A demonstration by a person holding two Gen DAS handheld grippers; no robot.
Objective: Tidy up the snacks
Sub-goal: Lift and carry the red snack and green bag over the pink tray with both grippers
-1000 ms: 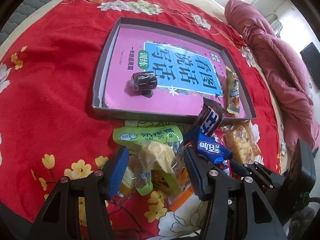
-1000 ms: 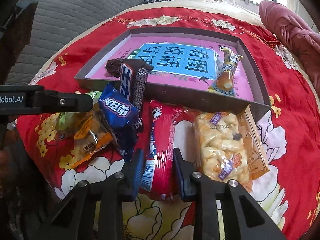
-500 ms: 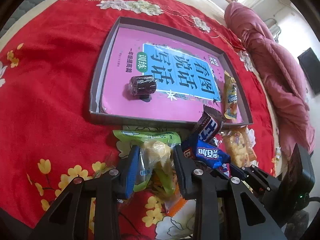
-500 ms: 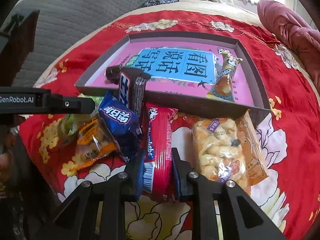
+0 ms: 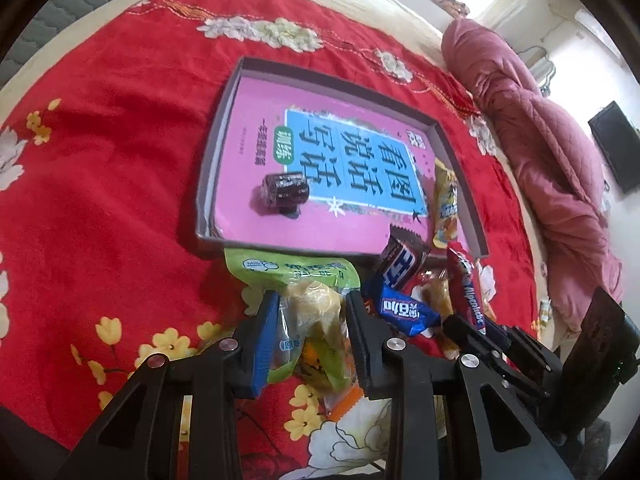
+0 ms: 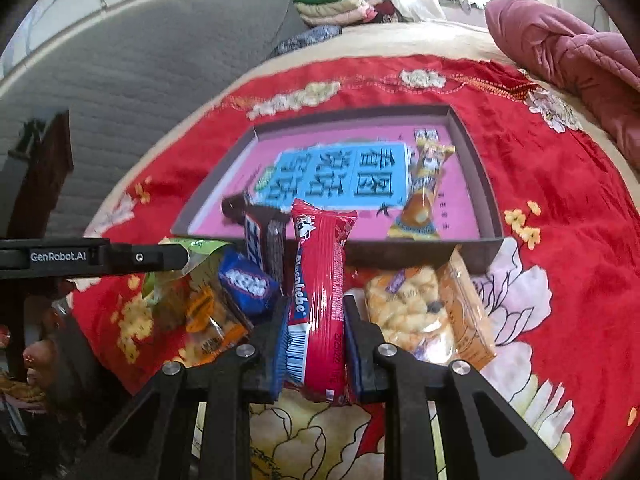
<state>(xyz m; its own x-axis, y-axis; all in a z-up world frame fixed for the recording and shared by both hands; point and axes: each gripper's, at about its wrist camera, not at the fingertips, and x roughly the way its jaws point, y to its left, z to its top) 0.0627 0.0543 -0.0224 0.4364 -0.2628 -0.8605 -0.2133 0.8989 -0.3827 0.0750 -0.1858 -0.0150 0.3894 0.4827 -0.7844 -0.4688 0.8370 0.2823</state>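
Observation:
My left gripper (image 5: pixel 310 336) is shut on a clear bag of yellow snacks (image 5: pixel 316 316) that lies against a green milk-candy packet (image 5: pixel 296 270). My right gripper (image 6: pixel 316 340) is shut on a red Alpenliebe bar (image 6: pixel 320 276) and holds it tilted up off the cloth. The shallow grey box (image 5: pixel 208 184) with a pink book as its floor holds a dark wrapped roll (image 5: pixel 285 188) and a yellow snack pack (image 6: pixel 424 196). A blue packet (image 6: pixel 248 284) and a brown-and-blue bar (image 6: pixel 266 244) lie between the two grippers, at the box's near wall.
A clear bag of puffed snacks (image 6: pixel 416 312) and an orange packet (image 6: pixel 468 312) lie right of my right gripper. Everything sits on a red floral cloth (image 5: pixel 100 160) over a bed. A pink quilt (image 5: pixel 552 168) is heaped at the far right.
The left gripper closed onto the yellow snack bag. The right gripper tightened on the red bar and lifted it, so the bar now stands up in front of the box.

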